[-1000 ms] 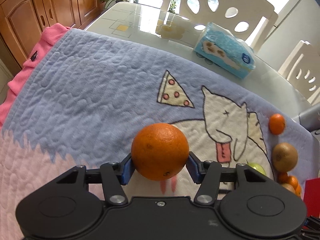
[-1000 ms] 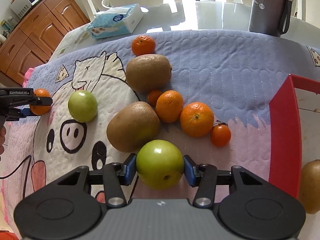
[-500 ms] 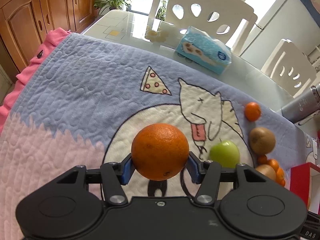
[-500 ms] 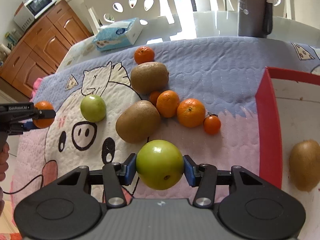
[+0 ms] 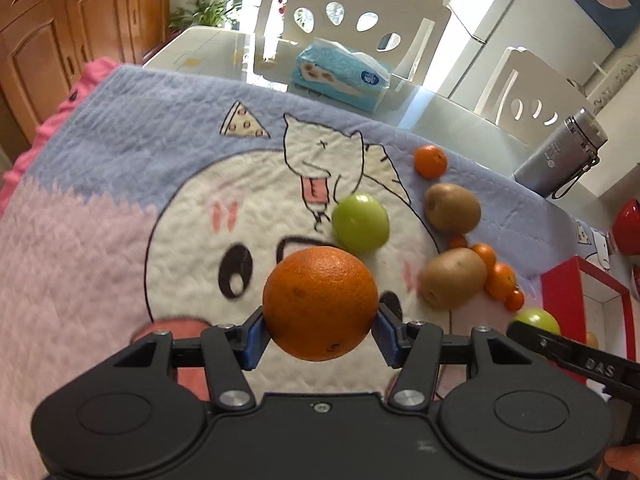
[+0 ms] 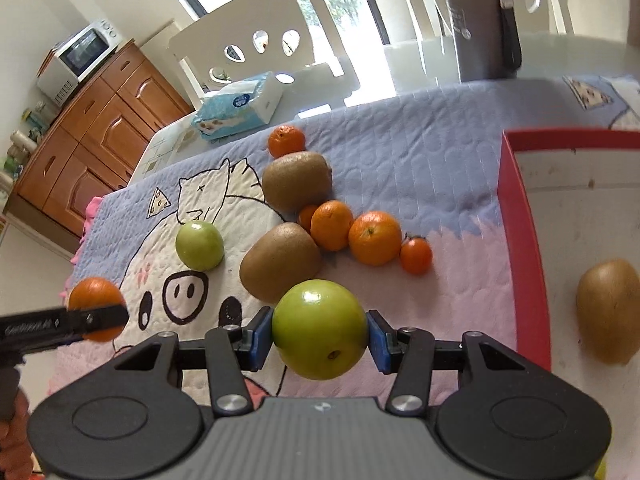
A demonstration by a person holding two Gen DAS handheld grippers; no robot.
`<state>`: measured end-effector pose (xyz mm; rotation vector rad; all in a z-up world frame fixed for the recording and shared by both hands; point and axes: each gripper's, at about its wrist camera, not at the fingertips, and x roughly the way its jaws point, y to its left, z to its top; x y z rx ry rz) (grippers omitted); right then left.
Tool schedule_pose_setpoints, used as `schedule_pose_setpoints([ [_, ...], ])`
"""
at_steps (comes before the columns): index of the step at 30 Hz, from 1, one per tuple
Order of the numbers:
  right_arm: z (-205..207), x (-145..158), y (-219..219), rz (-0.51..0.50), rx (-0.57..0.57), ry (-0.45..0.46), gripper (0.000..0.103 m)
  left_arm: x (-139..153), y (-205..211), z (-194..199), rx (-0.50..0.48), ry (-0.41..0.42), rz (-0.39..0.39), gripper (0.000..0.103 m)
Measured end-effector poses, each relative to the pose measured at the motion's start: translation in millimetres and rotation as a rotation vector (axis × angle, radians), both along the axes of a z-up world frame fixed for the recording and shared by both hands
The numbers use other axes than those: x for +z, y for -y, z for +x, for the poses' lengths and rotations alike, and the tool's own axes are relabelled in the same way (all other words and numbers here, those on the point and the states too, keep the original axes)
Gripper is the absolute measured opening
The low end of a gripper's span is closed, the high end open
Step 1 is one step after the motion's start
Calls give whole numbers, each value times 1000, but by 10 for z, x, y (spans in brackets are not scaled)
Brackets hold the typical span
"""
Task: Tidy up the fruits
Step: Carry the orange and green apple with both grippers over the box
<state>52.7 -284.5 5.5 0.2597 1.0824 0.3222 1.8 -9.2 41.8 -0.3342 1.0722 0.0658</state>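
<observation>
My left gripper (image 5: pixel 319 336) is shut on a big orange (image 5: pixel 320 304) and holds it above the cartoon blanket (image 5: pixel 120 208). My right gripper (image 6: pixel 319 338) is shut on a green apple (image 6: pixel 320 328) above the blanket, left of the red box (image 6: pixel 520 232). One kiwi (image 6: pixel 608 310) lies inside the box. On the blanket lie a second green apple (image 6: pixel 199 246), two kiwis (image 6: pixel 297 186) (image 6: pixel 280 266), several small oranges (image 6: pixel 374 238) and a cherry tomato (image 6: pixel 416 255). The left gripper with its orange (image 6: pixel 95 312) shows at the left of the right wrist view.
A blue tissue pack (image 5: pixel 340 74) and a grey flask (image 6: pixel 482 20) stand on the glass table beyond the blanket. White chairs (image 5: pixel 352 12) stand behind the table. Wooden cabinets (image 6: pixel 92 136) with a microwave lie at the left. A red bowl (image 5: pixel 628 222) sits at the right.
Both grippers have lifted and moved right with their fruit. The left gripper now sees the fruit pile and the red box; the right gripper is closer to the box.
</observation>
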Motion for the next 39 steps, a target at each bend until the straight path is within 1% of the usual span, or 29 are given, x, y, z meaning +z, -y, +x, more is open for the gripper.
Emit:
schedule_pose_setpoints([
  [7, 25, 29, 73, -4, 38, 18, 51, 49, 128, -212, 48, 23, 0, 64],
  [10, 31, 73, 127, 22, 44, 29, 51, 83, 165, -290, 61, 35, 1, 64],
  [14, 40, 100, 120, 27, 62, 36, 51, 92, 170, -371, 80, 41, -5, 64],
  [19, 18, 150, 111, 42, 80, 48, 51, 102, 177, -434, 108, 42, 9, 64],
  [24, -34, 241, 166, 57, 83, 73, 51, 142, 229, -434, 108, 51, 23, 64],
  [28, -56, 344, 315, 73, 53, 96, 51, 226, 315, -359, 90, 75, 24, 64],
  [33, -60, 497, 608, 68, -1, 136, 51, 368, 522, -215, 42, 114, 19, 64],
  [37, -83, 570, 912, 48, -64, 159, 51, 442, 766, -70, -26, 136, 15, 64],
  [38, -117, 589, 1066, 37, -102, 167, 51, 454, 834, -31, -45, 140, 12, 64],
  [39, -117, 589, 1066, 37, -102, 167, 51, 466, 911, 12, -66, 143, 11, 64],
])
